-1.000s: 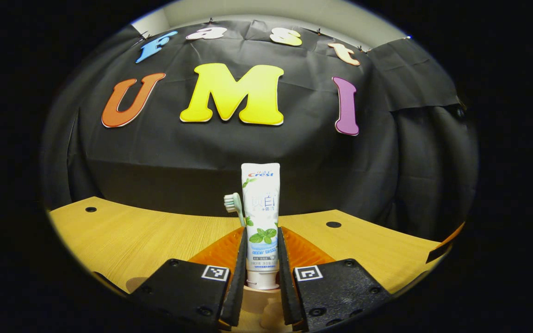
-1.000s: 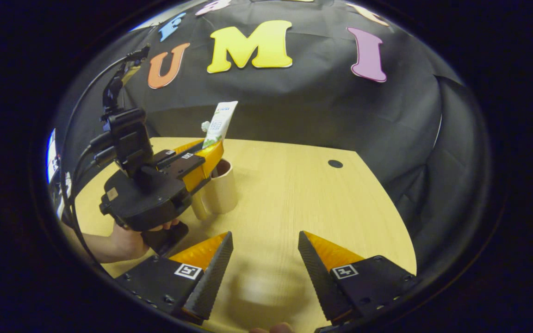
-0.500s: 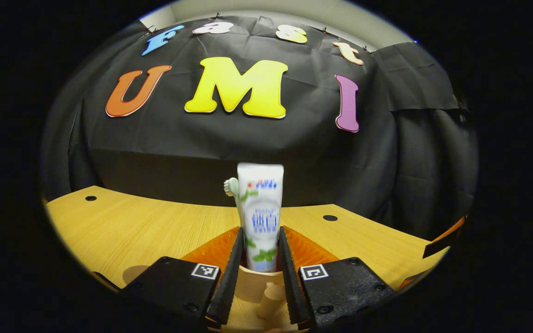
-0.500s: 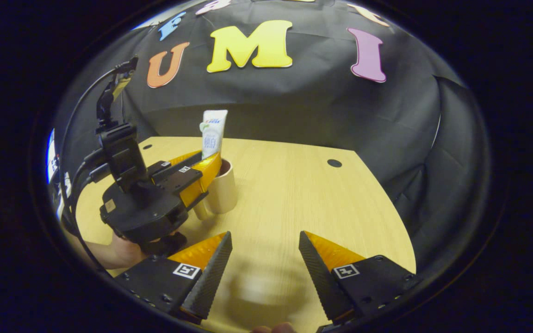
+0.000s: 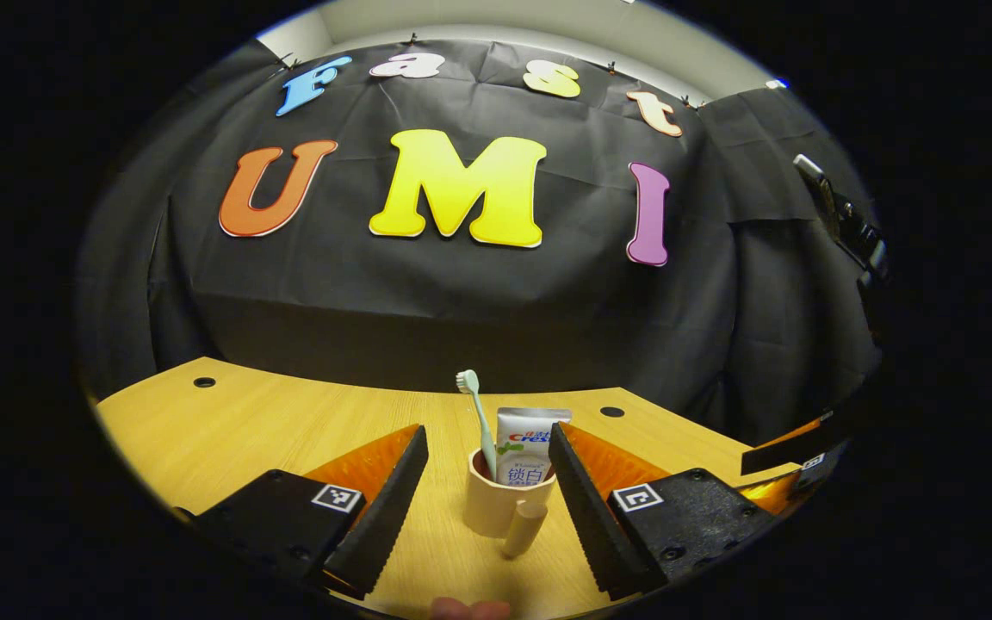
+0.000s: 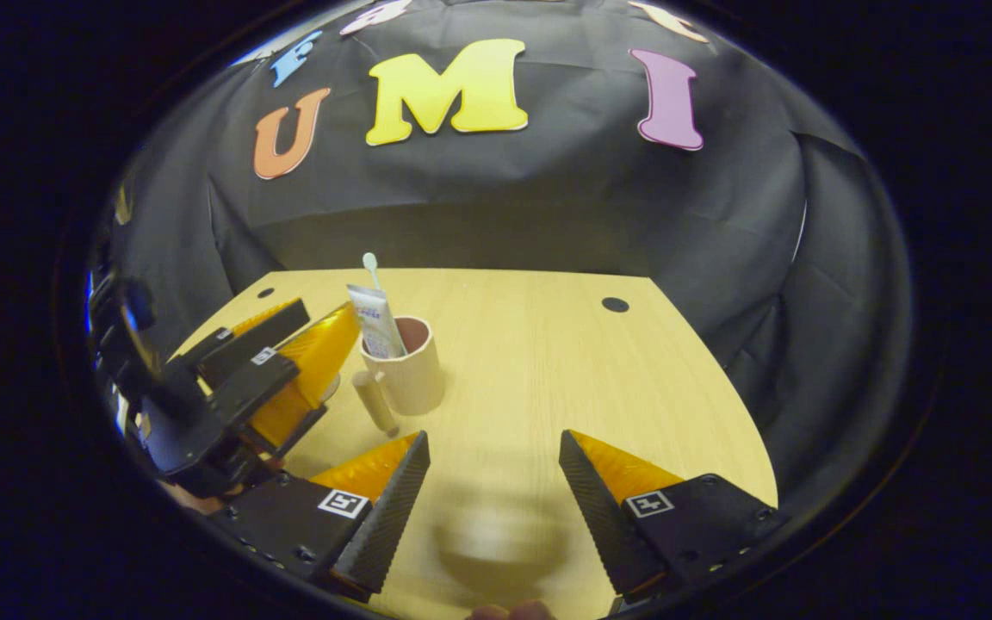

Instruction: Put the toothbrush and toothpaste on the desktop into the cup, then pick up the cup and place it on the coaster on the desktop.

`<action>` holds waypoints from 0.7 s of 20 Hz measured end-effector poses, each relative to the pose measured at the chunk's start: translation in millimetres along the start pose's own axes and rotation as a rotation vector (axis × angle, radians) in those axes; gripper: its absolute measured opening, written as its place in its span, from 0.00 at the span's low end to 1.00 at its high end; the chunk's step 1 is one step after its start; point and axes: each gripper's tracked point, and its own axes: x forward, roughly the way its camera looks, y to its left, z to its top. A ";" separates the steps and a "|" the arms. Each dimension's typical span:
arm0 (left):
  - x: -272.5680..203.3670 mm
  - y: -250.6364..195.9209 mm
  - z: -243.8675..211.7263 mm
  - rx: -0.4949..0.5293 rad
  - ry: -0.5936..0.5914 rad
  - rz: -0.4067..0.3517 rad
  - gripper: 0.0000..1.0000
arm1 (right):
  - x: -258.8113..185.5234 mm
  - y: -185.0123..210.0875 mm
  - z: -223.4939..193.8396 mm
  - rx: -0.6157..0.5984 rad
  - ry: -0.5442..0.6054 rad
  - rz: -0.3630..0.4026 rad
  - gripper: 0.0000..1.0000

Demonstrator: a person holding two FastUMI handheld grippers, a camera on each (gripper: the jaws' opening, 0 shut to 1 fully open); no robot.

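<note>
Both my grippers, left [image 5: 486,482] and right [image 6: 492,482], spread empty; I should pinch the beige handled cup [image 5: 500,510] low, keeping white toothpaste tube [image 5: 527,446] upright.

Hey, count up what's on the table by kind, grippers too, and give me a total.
Cup: 1
Toothbrush: 1, standing in the cup
Toothpaste tube: 1, standing in the cup
Grippers: 2, left gripper and right gripper, both open
Total: 5
</note>
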 end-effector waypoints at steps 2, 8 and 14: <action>-18.9 10.6 11.9 -0.003 0.014 0.017 0.90 | -0.9 12.4 5.6 0.002 0.017 0.017 0.92; -70.9 69.2 42.8 0.049 0.042 0.121 0.90 | 8.0 56.3 29.3 0.013 0.072 0.027 0.93; -100.7 129.5 71.8 0.077 0.027 0.236 0.90 | 35.8 91.0 40.2 0.009 0.180 0.008 0.93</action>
